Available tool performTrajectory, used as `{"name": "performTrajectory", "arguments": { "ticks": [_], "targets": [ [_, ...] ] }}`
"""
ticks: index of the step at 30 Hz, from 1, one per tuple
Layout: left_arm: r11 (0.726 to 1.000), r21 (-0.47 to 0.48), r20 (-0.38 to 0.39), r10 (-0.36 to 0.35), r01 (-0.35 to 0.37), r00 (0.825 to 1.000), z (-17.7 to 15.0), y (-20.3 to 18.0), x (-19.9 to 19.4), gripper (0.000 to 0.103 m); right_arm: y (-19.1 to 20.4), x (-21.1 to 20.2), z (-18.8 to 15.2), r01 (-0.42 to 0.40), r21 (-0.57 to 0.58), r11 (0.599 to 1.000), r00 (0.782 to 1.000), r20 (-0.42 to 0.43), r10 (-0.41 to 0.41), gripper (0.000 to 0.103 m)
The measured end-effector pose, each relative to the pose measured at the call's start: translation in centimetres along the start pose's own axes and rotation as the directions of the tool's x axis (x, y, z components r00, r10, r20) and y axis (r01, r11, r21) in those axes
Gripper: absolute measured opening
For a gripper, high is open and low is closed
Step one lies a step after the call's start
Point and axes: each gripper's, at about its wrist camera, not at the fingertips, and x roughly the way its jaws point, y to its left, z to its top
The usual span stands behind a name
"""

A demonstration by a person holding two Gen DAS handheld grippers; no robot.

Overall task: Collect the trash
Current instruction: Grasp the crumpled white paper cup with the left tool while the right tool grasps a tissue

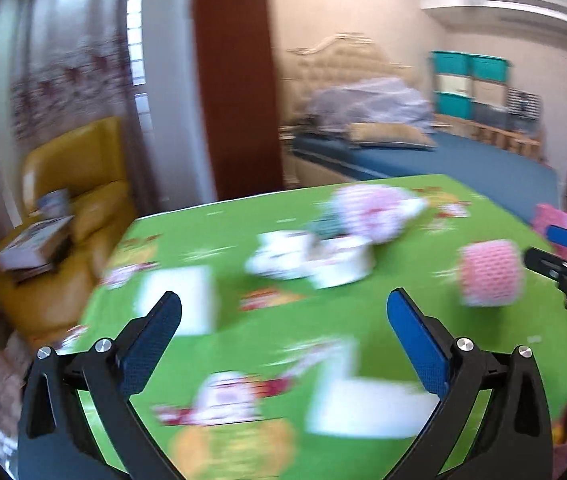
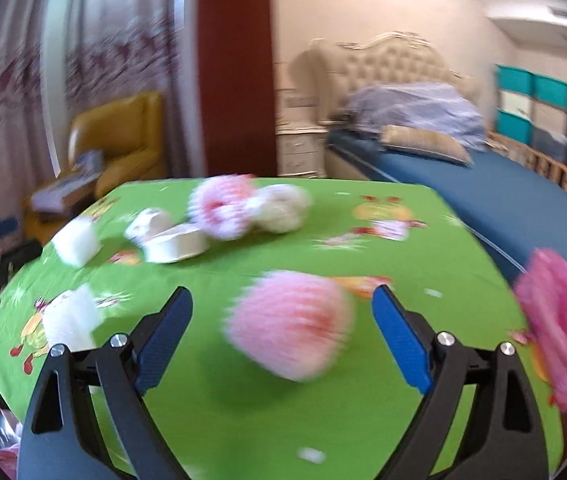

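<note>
Both tongs hang open and empty over the green table (image 2: pixel 423 248). A pink foam net (image 2: pixel 289 324) lies between the right tongs' (image 2: pixel 282 300) blue fingers, untouched. White foam pieces (image 1: pixel 179 300) lie near the left tongs (image 1: pixel 283 304).

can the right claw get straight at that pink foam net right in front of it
Probably yes. The right claw is open, and the pink foam net lies on the green tablecloth in line with its gap, nothing between.
</note>
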Motion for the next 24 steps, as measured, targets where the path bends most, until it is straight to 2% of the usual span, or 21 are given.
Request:
{"name": "performTrajectory", "arguments": {
  "ticks": [4,9,14,19,24],
  "targets": [
    [0.991,-0.071,-0.035,0.116,-0.118,0.993,-1.2,5.6,0.4,0.096,5.6,3.8,0.8,-0.064,-0.09,0.994,0.997,-0.058,0.059,0.088],
    [0.975,-0.124,-0.106,0.174,-0.186,0.979,-2.6,9.9,1.8,0.096,9.1,9.2,2.4,-0.089,-0.114,0.99,0.989,-0.129,0.074,0.088],
    [0.972,-0.134,-0.141,0.175,-0.194,0.974,-3.6,11.4,2.7,0.096,10.0,14.3,3.9,-0.068,-0.098,0.993,0.979,-0.196,0.048,0.088],
    [0.971,-0.143,-0.17,0.168,-0.193,0.971,-4.0,11.0,3.9,0.096,11.5,17.8,4.9,-0.067,-0.093,0.993,0.969,-0.242,0.043,0.088],
    [0.979,-0.131,-0.191,0.132,-0.159,0.973,-3.7,9.9,5.3,0.096,12.4,20.7,5.4,-0.042,-0.092,0.995,0.956,-0.293,0.013,0.088]
  ]
}}
